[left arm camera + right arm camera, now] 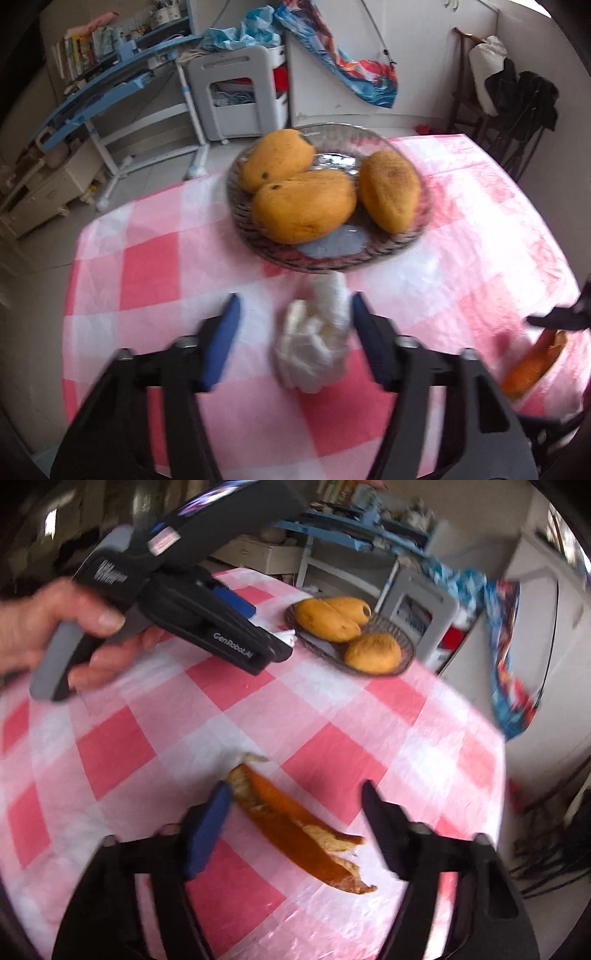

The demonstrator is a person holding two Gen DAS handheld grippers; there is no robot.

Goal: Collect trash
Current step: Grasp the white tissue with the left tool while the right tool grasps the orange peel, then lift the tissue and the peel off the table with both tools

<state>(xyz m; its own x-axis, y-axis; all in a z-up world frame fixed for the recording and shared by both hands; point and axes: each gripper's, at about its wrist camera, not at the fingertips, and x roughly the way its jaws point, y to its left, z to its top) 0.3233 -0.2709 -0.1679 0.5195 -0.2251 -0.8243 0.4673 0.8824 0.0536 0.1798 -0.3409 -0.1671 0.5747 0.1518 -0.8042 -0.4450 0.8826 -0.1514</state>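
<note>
Through my left wrist camera, my left gripper [295,332] points down at the table [147,273], its checked cloth pink and white. A crumpled white tissue [314,343] lies between the fingers: the right finger sits just beside it, the left one stands clear, so the jaws are partly open and grip nothing. Past the tissue, near the far edge, a plate [417,236] holds three mangoes [303,210]. A peel [532,365] shows at the right edge.

Through my right wrist camera, my right gripper [295,827] straddles that peel [295,827], which lies slantwise on the cloth near the right edge. The left fingertip is just beside its upper end; whether it touches I cannot tell. The right finger stands apart, jaws half open, nothing clamped. My left hand [48,627] holds the other gripper toward the plate [406,653].
</note>
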